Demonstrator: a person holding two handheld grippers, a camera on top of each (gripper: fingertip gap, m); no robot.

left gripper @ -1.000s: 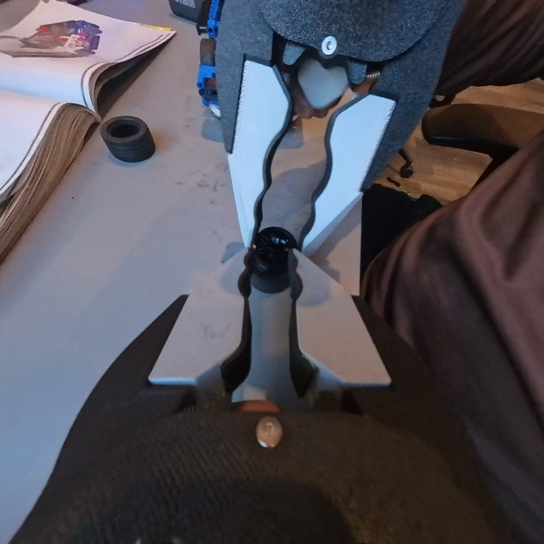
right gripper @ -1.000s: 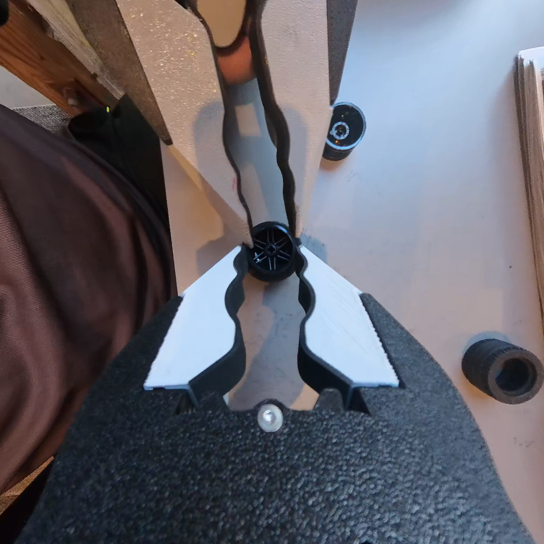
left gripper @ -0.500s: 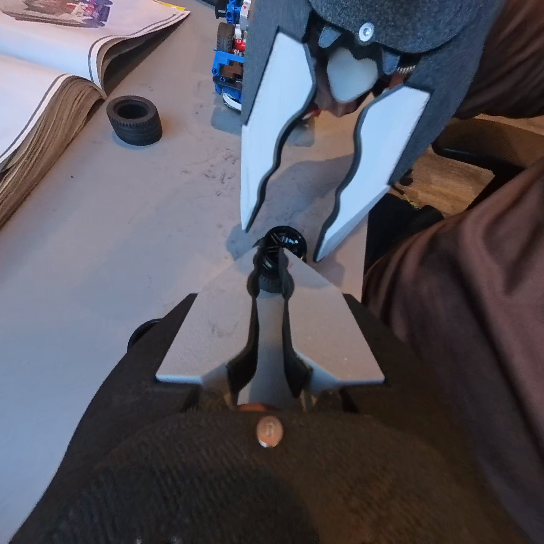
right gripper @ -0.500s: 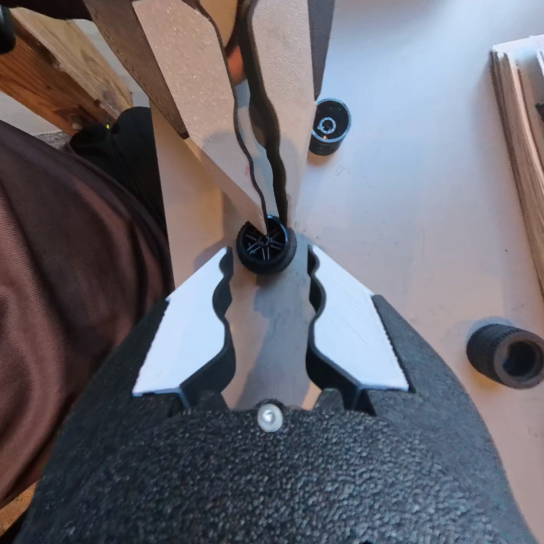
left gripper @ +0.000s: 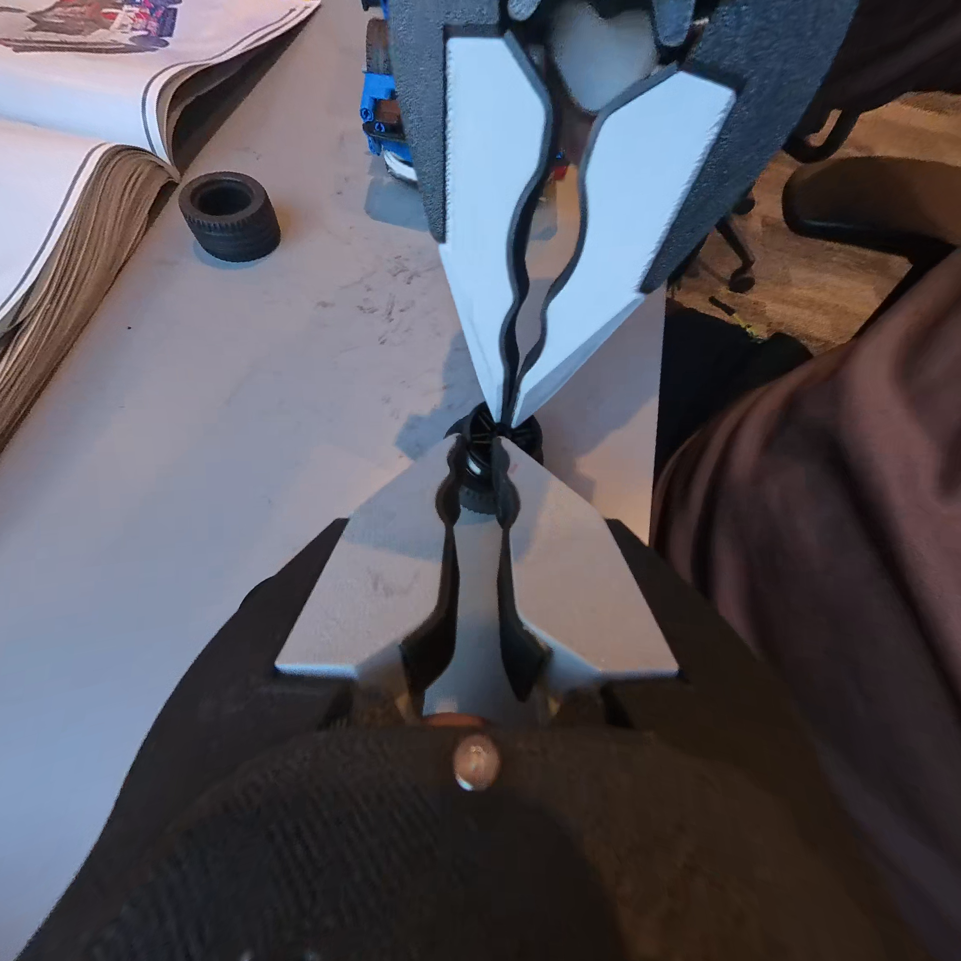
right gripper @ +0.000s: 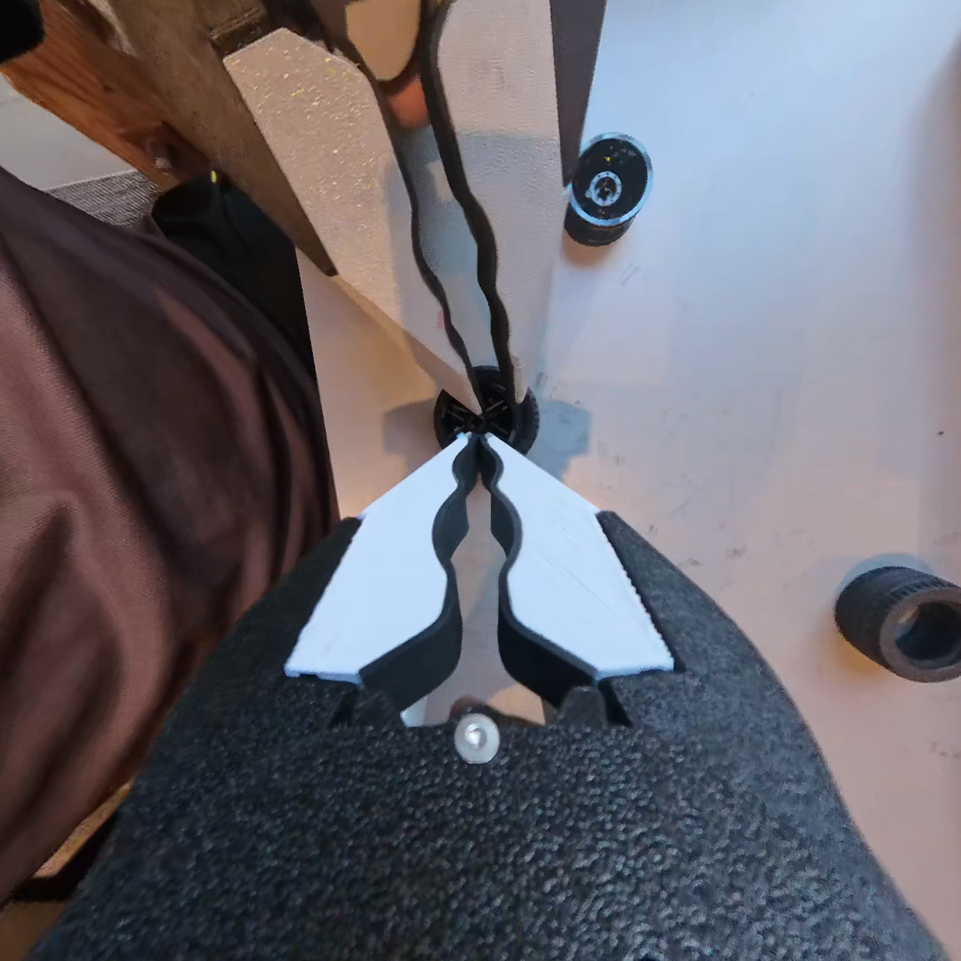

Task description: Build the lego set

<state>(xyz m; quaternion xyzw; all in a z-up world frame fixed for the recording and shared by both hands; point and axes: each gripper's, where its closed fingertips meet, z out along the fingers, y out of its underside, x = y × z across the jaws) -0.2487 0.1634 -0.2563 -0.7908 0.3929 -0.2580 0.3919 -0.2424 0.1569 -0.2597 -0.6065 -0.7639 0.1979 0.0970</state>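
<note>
The left hand-held gripper (left gripper: 478, 457) is clenched on a small black wheel hub (left gripper: 481, 452), pinching it at the very tips just above the desk (left gripper: 218, 416), close to the near edge by the person's brown sleeve (left gripper: 832, 520). The right hand-held gripper (right gripper: 477, 442) faces it from the far side with its jaws drawn almost together, tips touching the spoked face of the hub; whether it grips a spoke or only presses on the face I cannot tell.

Off to the left, a loose tyre (left gripper: 229, 216) stands beside the open instruction book (left gripper: 78, 171). In the right wrist view a second hub (right gripper: 606, 190) sits alone on the desk beyond the left gripper. A blue part-built model (left gripper: 382, 119) shows at the far side, mostly hidden behind the right gripper.

My guess is the hub is being steadied or turned between the two tools, ready to take a tyre or go on an axle.

What worries me:
- Both holds are at the extreme tips on a small, smooth, round part. Any uneven squeeze could make it pop out sideways
- The hub sits very near the desk edge, so a slip toward the person would send it to the floor
- If the right tips push harder than the left grip resists, the hub may twist in the jaws and end up askew
- Two sets of tips crowd the same spot and could knock each other
</note>
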